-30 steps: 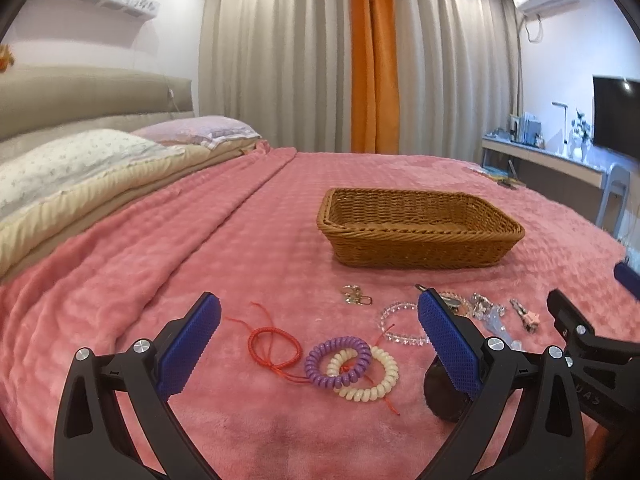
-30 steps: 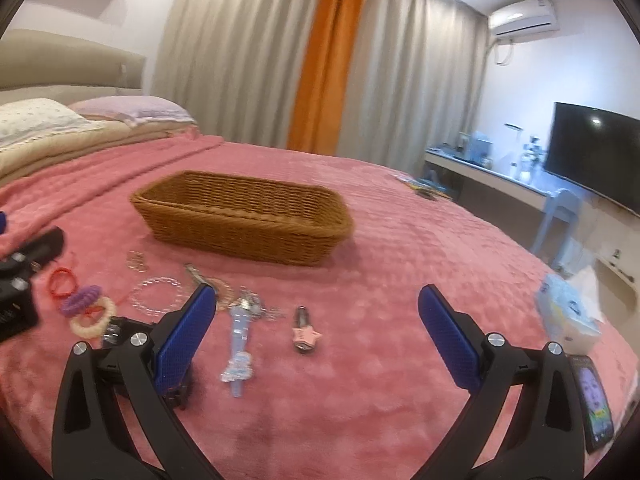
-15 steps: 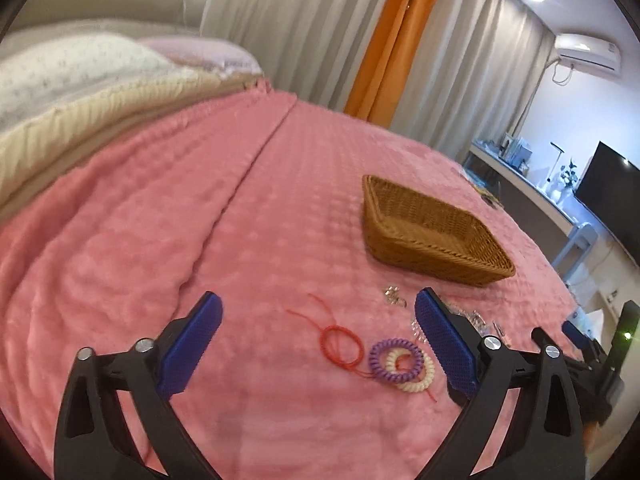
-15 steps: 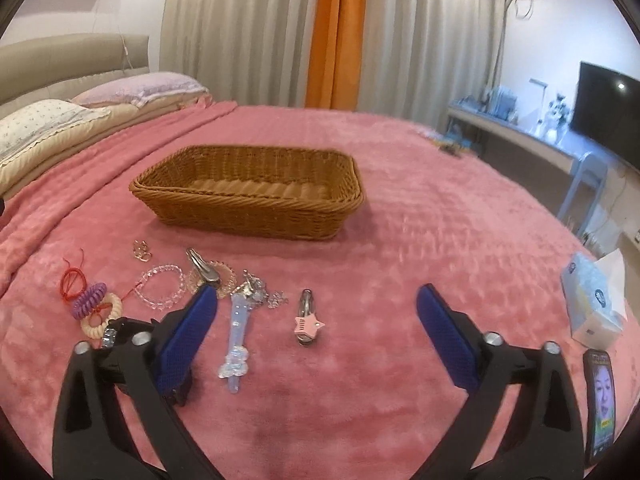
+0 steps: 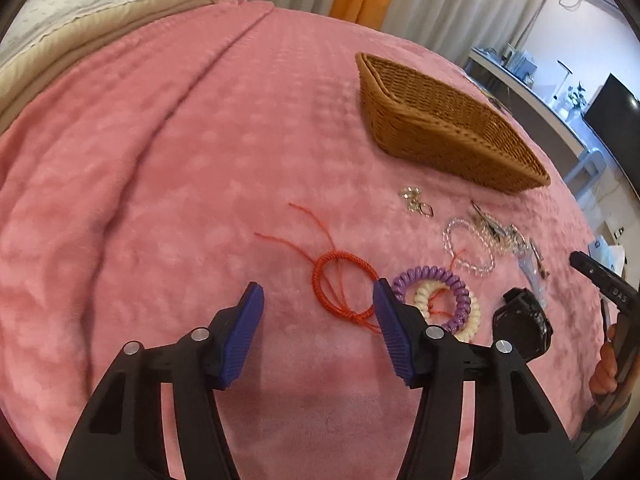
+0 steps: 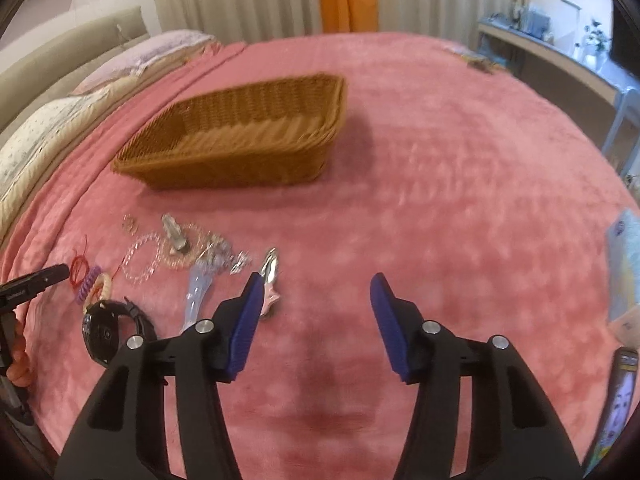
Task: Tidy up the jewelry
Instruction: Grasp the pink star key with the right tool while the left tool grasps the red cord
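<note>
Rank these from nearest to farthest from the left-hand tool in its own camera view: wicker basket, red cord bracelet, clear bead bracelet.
1. red cord bracelet, just ahead between the fingers.
2. clear bead bracelet, farther off to the right.
3. wicker basket, beyond everything, upper right.

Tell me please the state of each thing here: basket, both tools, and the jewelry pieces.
Wicker basket: empty, upright on the bed.
Left tool: open, holding nothing, jaws just closing.
Right tool: open, holding nothing, jaws just closing.
Red cord bracelet: lying flat, untouched.
Purple coil tie: lies on the cream one.
Black watch: on the blanket.
</note>
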Action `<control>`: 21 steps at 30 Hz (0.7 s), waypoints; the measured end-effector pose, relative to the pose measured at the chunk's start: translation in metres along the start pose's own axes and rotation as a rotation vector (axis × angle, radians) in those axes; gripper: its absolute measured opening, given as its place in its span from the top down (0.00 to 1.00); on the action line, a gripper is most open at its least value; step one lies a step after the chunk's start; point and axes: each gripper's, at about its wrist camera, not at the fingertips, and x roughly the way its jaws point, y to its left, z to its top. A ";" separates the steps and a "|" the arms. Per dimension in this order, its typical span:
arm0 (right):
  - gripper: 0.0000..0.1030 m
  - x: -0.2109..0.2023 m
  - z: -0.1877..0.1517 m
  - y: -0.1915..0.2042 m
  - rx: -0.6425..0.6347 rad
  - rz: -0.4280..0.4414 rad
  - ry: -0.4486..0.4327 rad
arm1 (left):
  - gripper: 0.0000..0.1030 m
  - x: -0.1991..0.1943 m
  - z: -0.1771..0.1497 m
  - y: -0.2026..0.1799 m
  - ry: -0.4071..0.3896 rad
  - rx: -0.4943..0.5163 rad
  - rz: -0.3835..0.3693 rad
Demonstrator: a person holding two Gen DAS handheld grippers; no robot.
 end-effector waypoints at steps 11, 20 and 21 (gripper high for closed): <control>0.65 0.035 -0.007 0.033 -0.045 -0.039 0.063 | 0.69 0.007 -0.010 -0.018 -0.026 0.084 0.100; 0.80 0.026 -0.010 0.034 -0.060 -0.042 0.011 | 0.98 0.003 -0.011 -0.027 -0.070 0.104 0.084; 0.80 0.022 -0.010 0.035 -0.064 -0.036 -0.001 | 0.98 0.000 -0.011 -0.027 -0.079 0.098 0.071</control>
